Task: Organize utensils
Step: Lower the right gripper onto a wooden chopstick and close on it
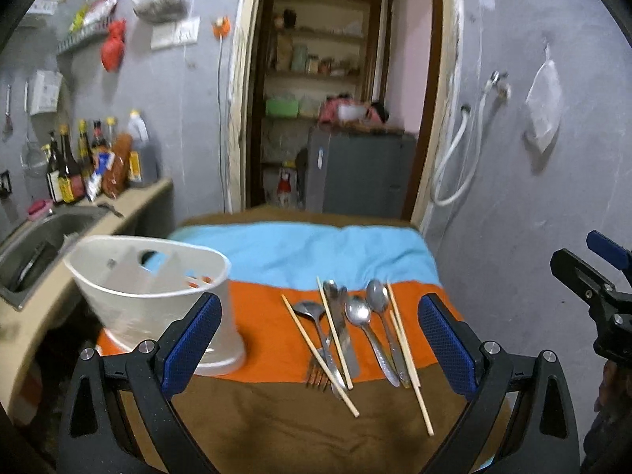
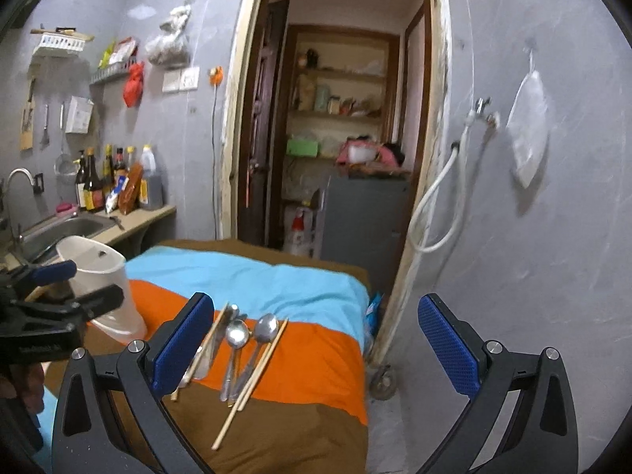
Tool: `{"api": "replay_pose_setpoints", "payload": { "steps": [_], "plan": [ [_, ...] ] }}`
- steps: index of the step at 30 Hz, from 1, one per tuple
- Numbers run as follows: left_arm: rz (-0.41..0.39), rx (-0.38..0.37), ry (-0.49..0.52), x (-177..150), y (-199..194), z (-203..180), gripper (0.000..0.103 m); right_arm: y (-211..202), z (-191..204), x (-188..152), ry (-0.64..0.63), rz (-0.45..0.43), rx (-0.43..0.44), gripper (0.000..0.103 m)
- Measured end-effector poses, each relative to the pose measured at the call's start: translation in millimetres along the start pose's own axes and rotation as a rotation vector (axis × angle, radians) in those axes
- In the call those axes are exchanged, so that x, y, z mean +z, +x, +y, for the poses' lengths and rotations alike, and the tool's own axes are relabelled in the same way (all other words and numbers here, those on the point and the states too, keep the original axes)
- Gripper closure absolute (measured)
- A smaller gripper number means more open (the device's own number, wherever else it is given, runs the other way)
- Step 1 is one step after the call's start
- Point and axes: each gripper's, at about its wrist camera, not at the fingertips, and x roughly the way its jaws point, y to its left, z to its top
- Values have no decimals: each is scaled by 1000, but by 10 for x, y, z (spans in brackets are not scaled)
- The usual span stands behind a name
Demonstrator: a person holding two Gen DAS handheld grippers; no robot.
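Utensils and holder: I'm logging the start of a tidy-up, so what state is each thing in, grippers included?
White holder: upright on the orange cloth, no utensil clearly in it.
Spoons: lying flat on the cloth, outside the holder.
Chopsticks: lying loose among the cutlery.
Fork: flat, tines toward the camera.
Left gripper: open, holding nothing.
Right gripper: open, holding nothing.
Door: open.

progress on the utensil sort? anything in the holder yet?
Barely started, by the look of it. The spoons, fork and chopsticks all lie on the orange cloth. Left gripper and right gripper are open, holding nothing. White holder's contents unclear.
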Motion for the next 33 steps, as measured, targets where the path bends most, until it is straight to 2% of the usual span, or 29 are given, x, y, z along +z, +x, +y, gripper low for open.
{"api": "replay_pose_setpoints", "payload": {
  "steps": [2,5,7,8,10,12,14,17,22,26,33],
  "plan": [
    [33,7,-15,-24,243,10,6,204,-59,-53,18,29,24,0],
    [97,65,-30,-81,574,33,11,481,-125,-143,47,82,46,5],
    [123,91,-23,-143,740,43,19,670,-160,-210,87,119,59,8],
    [139,113,-17,-170,806,50,22,792,-173,-261,104,142,67,15],
    [196,140,-32,-237,980,101,34,992,-157,-339,116,181,82,27],
    [229,149,-64,-293,1102,156,41,1141,-142,-405,128,213,105,34],
    [259,156,-87,-341,1206,185,47,1300,-125,-458,139,243,123,49],
    [290,151,-103,-368,1328,241,55,1502,-81,-507,140,280,149,59],
    [353,165,-93,-377,1500,269,76,1780,-13,-556,134,339,195,76],
    [394,156,-112,-378,1596,332,78,1980,-24,-594,153,398,209,85],
    [413,145,-126,-341,1623,336,78,2141,-46,-613,177,457,256,87]
  ]
}}
